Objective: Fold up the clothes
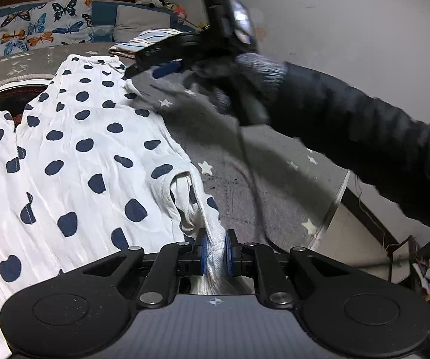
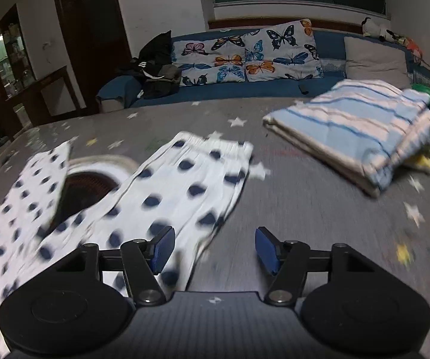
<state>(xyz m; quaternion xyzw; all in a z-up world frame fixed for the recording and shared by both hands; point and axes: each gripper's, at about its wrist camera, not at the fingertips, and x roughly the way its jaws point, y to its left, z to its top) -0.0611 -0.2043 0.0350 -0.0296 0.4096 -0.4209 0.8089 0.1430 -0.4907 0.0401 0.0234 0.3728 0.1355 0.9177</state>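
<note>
Left claw (image 1: 215,254) is clamped on a bunched white edge of the polka-dot garment (image 1: 74,155), which spreads away leftward across the grey star-patterned bed cover (image 1: 274,185). Right claw (image 2: 215,249) stands parted and empty above the garment's right edge.

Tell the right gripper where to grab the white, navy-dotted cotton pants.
Grip the gathered elastic waistband at its right corner, coming in from the bare star-print grey cover on the right. That corner lies flat at the cloth's edge; the left gripper already pinches a bunched edge.
</note>
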